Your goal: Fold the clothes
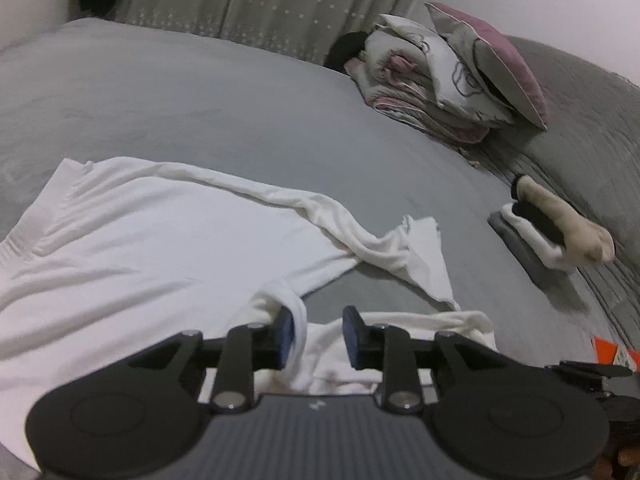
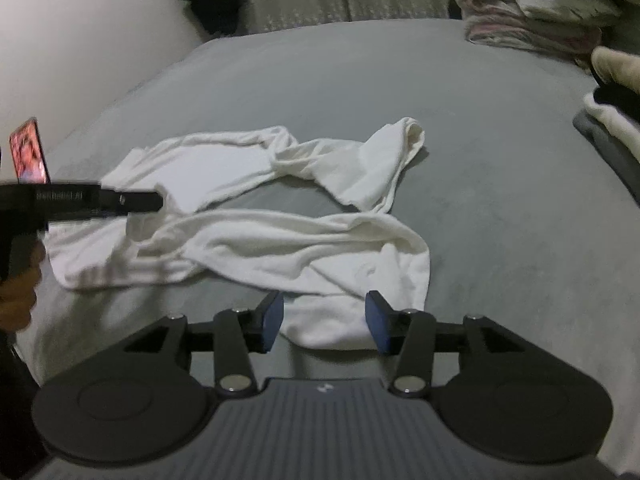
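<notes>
Shirt, white and long-sleeved, lies spread on a grey bed, rumpled, with one sleeve trailing across the sheet and ending in a folded cuff. In the right wrist view the same shirt shows both sleeves twisted into a loose loop on the bed, the nearer sleeve bunching at its end right in front of the camera.

The left gripper hovers low over the shirt's near edge, jaws parted a little; a fold of white cloth stands against the inner face of one blue pad, while the other pad is clear of it, so the cloth is not pinched. The right gripper has its jaws about half open, the bunched sleeve end lying between and just beyond the blue pads with a gap on both sides; nothing is gripped.

In the right view the left gripper reaches in from the left edge, blurred, its tip over the shirt, with part of a hand below it. A phone with a lit screen stands at the bed's left edge.

At the far right of the bed sits a pile of folded bedding with a pillow leaning on it, and nearer, a small stack of folded clothes. A patterned curtain hangs behind.
</notes>
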Demonstrator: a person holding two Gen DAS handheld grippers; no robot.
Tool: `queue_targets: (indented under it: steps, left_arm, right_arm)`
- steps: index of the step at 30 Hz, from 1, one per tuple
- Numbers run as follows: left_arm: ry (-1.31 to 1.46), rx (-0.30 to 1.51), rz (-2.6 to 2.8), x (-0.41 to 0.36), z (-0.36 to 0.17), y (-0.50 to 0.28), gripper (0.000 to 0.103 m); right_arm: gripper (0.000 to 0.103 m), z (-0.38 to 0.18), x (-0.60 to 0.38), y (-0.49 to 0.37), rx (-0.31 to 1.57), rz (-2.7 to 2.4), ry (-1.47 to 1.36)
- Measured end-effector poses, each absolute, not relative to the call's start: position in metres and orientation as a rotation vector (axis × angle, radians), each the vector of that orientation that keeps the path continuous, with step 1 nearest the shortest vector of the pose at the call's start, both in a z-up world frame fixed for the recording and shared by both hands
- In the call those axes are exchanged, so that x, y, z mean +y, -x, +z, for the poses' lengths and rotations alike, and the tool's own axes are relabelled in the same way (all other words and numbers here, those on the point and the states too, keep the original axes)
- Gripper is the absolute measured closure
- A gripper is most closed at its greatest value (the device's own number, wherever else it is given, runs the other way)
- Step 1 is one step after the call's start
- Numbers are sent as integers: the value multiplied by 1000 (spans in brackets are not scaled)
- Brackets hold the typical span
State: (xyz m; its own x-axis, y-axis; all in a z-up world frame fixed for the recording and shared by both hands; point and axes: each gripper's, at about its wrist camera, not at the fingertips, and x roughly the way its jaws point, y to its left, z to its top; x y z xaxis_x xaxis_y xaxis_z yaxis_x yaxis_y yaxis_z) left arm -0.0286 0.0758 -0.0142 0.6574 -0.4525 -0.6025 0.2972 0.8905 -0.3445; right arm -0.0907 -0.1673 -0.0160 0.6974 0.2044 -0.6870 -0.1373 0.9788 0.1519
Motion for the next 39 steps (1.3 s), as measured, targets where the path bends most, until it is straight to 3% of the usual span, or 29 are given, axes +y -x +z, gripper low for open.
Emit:
queue_targets:
  steps: [2, 5, 9, 14, 23, 31, 34, 39]
  left_arm:
    - [205, 735, -435, 73, -14, 30, 75]
    - [185, 736, -436, 69, -16, 29, 75]
    - [187, 732, -418, 69, -18, 24, 79]
    - [245, 741, -394, 79, -17, 16, 100]
    - [331, 742, -369, 87, -15, 5, 101]
    - [422, 781, -346, 81, -30, -24, 101]
    - [453, 806, -339, 78, -36, -34, 101]
    - [466, 851, -378, 72, -37, -39, 100]
  right_arm:
    - [56, -22, -163, 91, 776, 189, -43]
    - [101, -28, -161, 90, 777, 156, 35]
    - [102, -22, -177, 92, 760, 104, 22]
    - [102, 1, -206, 105, 686, 9, -22]
    - [103, 30, -264, 117, 602, -159, -134]
    - [103, -2, -301, 79, 685, -255, -236]
    - [89, -4, -295, 74, 681, -186, -262]
    - [87, -5, -267, 81, 704, -55, -197]
